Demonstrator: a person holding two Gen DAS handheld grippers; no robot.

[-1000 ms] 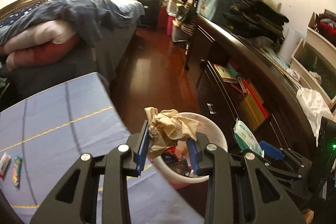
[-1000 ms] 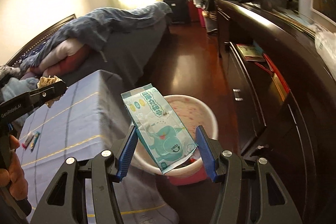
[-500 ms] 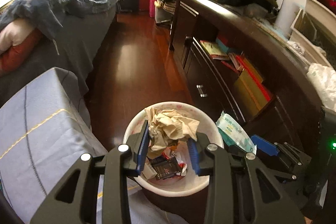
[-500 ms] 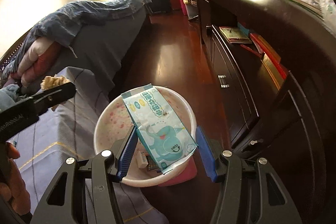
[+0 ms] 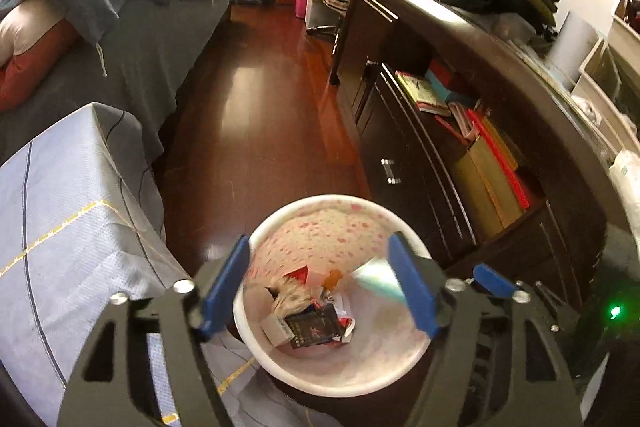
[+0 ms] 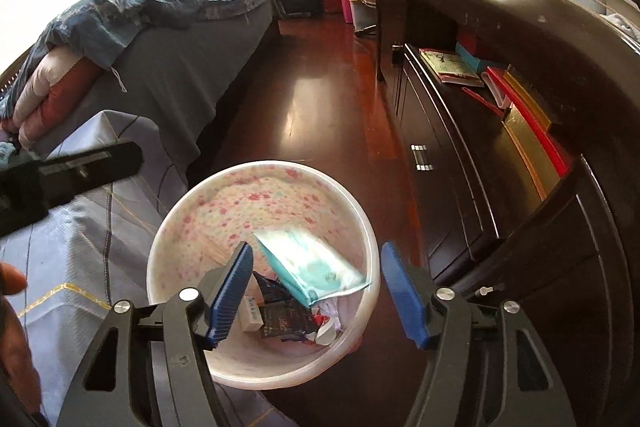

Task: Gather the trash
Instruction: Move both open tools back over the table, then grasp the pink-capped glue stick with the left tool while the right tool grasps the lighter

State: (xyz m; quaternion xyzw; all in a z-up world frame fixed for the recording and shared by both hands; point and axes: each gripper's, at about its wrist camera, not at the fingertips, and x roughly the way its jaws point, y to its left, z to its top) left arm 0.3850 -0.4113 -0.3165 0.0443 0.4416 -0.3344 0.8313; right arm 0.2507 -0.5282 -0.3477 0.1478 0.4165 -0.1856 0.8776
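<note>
Both tools hang over the bin (image 5: pixel 336 379), each spread wide and holding nothing: the left tool (image 5: pixel 320 283) and the right tool (image 6: pixel 316 291). The teal packet (image 6: pixel 312 267) is blurred, inside the bin's mouth. The crumpled paper (image 5: pixel 290 297) lies among wrappers (image 5: pixel 316 323) at the bottom.

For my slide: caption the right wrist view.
Open right gripper above the trash bin, teal wipes packet dropping in.
</note>
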